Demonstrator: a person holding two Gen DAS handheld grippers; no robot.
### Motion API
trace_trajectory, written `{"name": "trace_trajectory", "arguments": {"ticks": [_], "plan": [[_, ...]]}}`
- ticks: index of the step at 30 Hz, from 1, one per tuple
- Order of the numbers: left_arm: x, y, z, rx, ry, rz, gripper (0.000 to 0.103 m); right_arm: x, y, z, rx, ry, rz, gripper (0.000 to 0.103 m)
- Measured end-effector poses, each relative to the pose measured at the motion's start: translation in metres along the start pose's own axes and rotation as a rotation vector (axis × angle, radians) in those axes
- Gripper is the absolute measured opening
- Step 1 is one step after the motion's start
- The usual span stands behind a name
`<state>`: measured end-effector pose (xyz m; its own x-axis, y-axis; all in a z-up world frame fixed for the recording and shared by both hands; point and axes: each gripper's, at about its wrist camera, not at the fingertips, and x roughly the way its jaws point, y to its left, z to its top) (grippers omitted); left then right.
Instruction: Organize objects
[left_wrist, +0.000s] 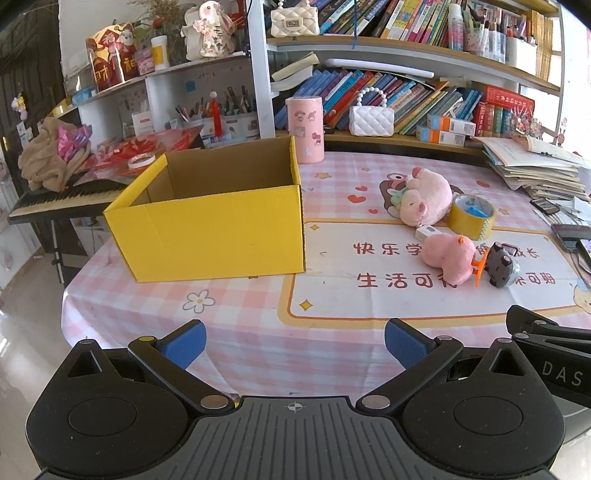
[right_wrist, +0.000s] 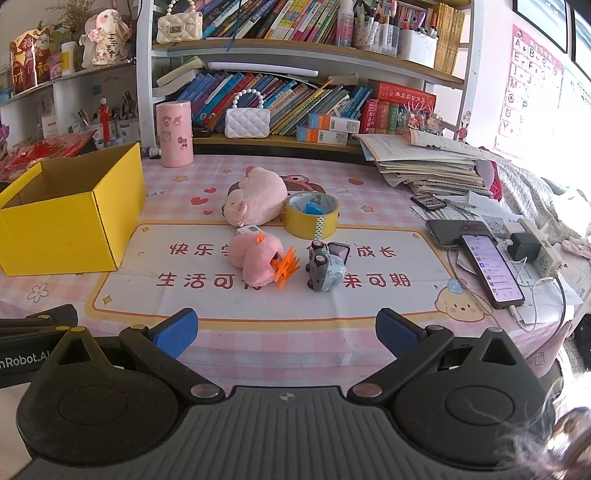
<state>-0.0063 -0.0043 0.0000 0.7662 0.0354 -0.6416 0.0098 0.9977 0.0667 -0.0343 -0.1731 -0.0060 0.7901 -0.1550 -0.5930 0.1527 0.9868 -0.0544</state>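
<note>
An open yellow cardboard box stands on the left of the pink table. Right of it lie a large pink plush pig, a yellow tape roll, a smaller pink plush, an orange hair clip and a small grey toy car. My left gripper hovers open over the table's near edge, in front of the box. My right gripper is open too, facing the toys, nothing between its fingers.
A pink cylinder tin stands behind the box. Phones, cables and a power strip lie at the right, a paper stack behind them. Bookshelves line the back; a keyboard piano sits left of the table.
</note>
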Motion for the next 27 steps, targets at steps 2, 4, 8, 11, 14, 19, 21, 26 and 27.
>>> {"name": "trace_trajectory", "arguments": {"ticks": [2, 4, 8, 11, 14, 19, 21, 26, 27], "plan": [[0.0001, 0.0001, 0.0, 0.0, 0.0, 0.0, 0.103, -0.0007, -0.0007, 0.0, 0.0, -0.001, 0.0, 0.103], [0.0, -0.0002, -0.0002, 0.0, 0.001, 0.0, 0.103, -0.0005, -0.0005, -0.0003, 0.0, -0.001, 0.0, 0.103], [-0.0001, -0.0004, -0.0004, 0.0, 0.001, 0.001, 0.103, -0.0003, -0.0004, -0.0008, 0.0, -0.002, 0.0, 0.103], [-0.0004, -0.0008, -0.0005, 0.0, 0.0, 0.002, 0.103, -0.0001, -0.0002, -0.0009, -0.001, -0.002, 0.001, 0.103], [-0.0004, -0.0008, -0.0004, 0.001, 0.001, 0.001, 0.103, -0.0018, -0.0017, -0.0012, -0.001, -0.003, 0.003, 0.103], [-0.0003, -0.0007, -0.0004, 0.001, 0.004, 0.002, 0.103, -0.0013, -0.0013, -0.0015, -0.002, -0.002, 0.005, 0.103], [-0.0003, -0.0006, -0.0004, 0.001, 0.004, 0.002, 0.103, -0.0013, -0.0015, -0.0013, -0.002, -0.003, 0.004, 0.103], [0.0007, 0.0, -0.0001, 0.0, 0.007, 0.001, 0.103, -0.0008, -0.0015, -0.0012, -0.002, -0.003, 0.004, 0.103], [0.0012, 0.0003, 0.0001, 0.0, 0.008, 0.001, 0.103, -0.0007, -0.0013, -0.0012, -0.002, -0.003, 0.005, 0.103]]}}
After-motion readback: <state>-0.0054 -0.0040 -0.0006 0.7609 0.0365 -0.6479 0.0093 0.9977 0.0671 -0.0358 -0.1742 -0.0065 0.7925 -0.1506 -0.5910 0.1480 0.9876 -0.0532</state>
